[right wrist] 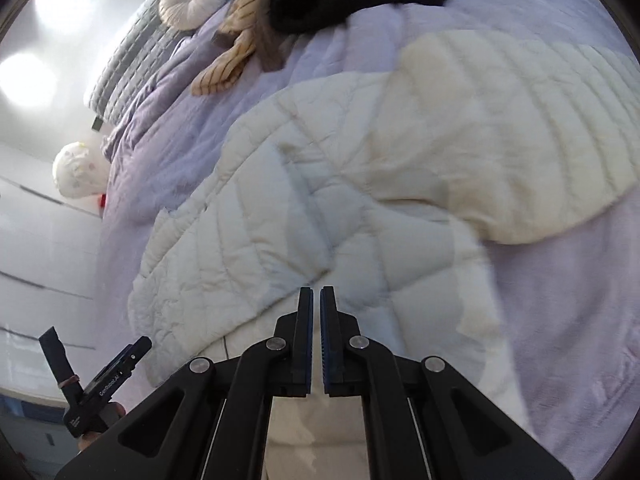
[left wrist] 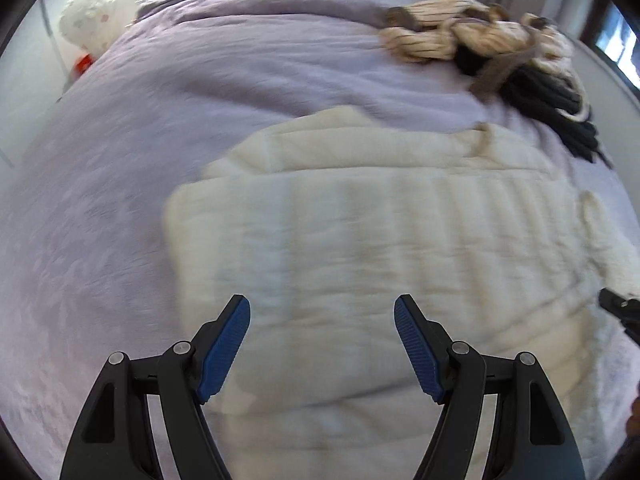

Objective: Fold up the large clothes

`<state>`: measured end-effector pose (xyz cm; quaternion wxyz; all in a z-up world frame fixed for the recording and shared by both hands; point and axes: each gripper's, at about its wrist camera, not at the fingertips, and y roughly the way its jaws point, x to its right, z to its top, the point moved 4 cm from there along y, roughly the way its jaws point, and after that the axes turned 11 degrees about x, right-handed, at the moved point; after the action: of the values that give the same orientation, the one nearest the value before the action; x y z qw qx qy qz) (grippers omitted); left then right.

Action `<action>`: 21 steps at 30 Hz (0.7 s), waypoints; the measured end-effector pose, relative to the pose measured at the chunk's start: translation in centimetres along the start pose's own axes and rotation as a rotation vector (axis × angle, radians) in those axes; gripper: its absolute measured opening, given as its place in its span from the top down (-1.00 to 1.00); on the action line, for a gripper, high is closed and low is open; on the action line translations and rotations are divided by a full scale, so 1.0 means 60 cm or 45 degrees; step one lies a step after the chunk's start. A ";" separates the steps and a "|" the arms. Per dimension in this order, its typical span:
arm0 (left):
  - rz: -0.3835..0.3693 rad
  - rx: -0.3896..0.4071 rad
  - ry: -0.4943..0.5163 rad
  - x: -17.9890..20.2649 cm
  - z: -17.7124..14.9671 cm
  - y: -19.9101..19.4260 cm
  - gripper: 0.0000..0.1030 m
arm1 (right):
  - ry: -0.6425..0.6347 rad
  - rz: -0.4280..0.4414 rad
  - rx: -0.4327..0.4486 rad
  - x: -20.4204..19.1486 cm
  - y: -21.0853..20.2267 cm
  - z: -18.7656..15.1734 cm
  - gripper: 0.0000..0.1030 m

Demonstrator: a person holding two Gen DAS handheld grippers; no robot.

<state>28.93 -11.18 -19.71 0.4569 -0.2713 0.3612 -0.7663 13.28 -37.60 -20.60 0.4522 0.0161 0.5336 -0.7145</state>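
My left gripper (left wrist: 322, 346) hangs released, angled down over the cream quilted jacket (left wrist: 384, 248) on the bed (left wrist: 120, 184); right gripper (right wrist: 316, 300) clenched, empty.

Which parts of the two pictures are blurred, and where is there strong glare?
Left wrist view: the cream quilted jacket and purple bedspread are smeared by motion; the left gripper is sharp. Right wrist view: milder blur, bright glare on the wall at upper left.
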 end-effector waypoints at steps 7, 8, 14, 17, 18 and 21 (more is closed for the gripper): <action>-0.167 -0.036 0.014 0.150 -0.003 0.004 -0.46 | 0.164 -0.075 -0.007 0.117 -0.063 0.000 0.91; -0.195 -0.034 -0.001 0.168 -0.001 0.005 -0.46 | 0.180 -0.087 -0.006 0.134 -0.072 0.000 0.89; -0.408 -0.004 -0.183 0.247 0.038 0.023 -0.46 | 0.230 -0.116 0.063 0.201 -0.121 0.020 0.00; -0.565 -0.025 -0.224 0.305 0.049 0.039 -0.46 | 0.244 -0.096 0.077 0.223 -0.133 0.031 0.00; -0.599 -0.030 -0.224 0.323 0.048 0.044 -0.46 | 0.254 -0.094 0.078 0.229 -0.132 0.034 0.00; -0.651 -0.080 -0.210 0.374 0.036 0.071 -0.46 | 0.301 -0.078 0.076 0.248 -0.130 0.040 0.00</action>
<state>22.93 -33.30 -19.92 0.2676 -0.4292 0.2662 -0.8206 0.41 -48.63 -21.25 0.3635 0.0976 0.5619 -0.7366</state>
